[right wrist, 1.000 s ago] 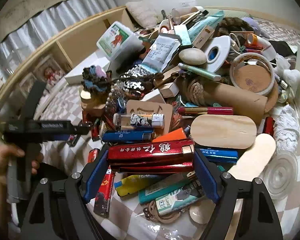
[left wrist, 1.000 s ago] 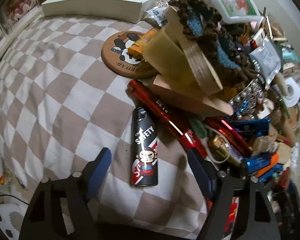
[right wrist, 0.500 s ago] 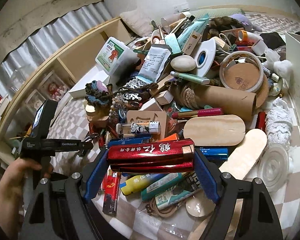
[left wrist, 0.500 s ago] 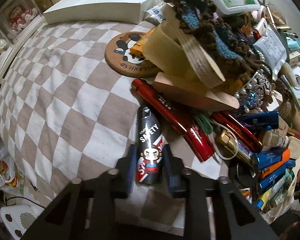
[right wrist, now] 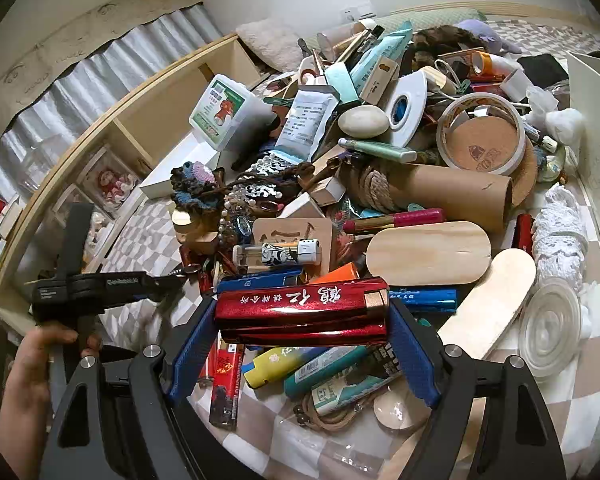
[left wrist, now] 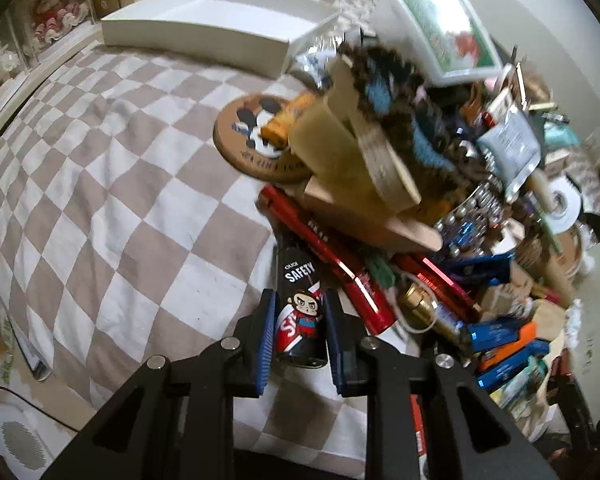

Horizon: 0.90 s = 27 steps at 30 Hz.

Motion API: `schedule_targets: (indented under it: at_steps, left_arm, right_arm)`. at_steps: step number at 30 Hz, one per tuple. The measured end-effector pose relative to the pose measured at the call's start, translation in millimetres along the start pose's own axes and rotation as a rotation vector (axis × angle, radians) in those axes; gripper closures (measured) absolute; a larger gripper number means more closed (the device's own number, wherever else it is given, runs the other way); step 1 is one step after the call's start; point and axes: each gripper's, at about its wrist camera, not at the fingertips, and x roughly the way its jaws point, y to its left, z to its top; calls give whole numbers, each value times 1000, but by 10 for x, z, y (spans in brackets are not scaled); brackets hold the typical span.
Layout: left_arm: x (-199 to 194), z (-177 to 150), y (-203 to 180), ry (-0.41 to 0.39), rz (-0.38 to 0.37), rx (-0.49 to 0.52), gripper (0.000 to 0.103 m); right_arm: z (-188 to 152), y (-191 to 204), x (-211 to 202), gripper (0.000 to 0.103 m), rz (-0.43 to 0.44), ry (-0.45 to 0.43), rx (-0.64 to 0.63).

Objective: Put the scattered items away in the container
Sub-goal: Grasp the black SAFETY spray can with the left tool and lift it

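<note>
Across the left wrist view spreads a cloth checked in beige-brown and white [left wrist: 112,184]. At the top sits a plain white shallow cardboard tray [left wrist: 204,36]. Low in the middle, a black cylindrical lighter [left wrist: 300,304] carries white "SAFETY" lettering and a cartoon monkey in red and blue, flanked by blue pads [left wrist: 266,340]. Right of it lies a glossy red metallic tube [left wrist: 328,264]. In the right wrist view, centre bottom, a shiny red rectangular case [right wrist: 300,312] bears white characters and a copper-coloured corner; upper left, a white box [right wrist: 228,114] has a green label.
</note>
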Motion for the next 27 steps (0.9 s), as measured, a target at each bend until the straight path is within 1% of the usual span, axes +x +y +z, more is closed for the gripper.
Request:
schedule_targets:
  at_steps: [3,5,6,10,17,22,27]
  left_arm:
    - [-49,-7,33,-30,-37,-7,83]
    - [-56,-4,31,-45,-60,-7,89]
    - [-39,5,14,-50,-70,-7,90]
    - [-54,-88,-67,-65,-100,-9,90]
    - [-119,-126,-59,-78,-153,-24,91]
    - [-159,-128,-37,-100,-199,-33,91]
    - [-189,-136,-61,-114,-248,-23,91]
  right_arm:
    - [-12,-6,14,20,-2,7,0]
    - [-19,3,18,20,0,10,-1]
    - [-23,9,21,20,-1,11,-4]
    - [-40,20,49,20,-11,22,-9]
    - [-50,25,90,20,-27,35,-11]
    - [-60,31,95,20,-26,40,-10]
    - [-55,52,76,20,-14,33,-10]
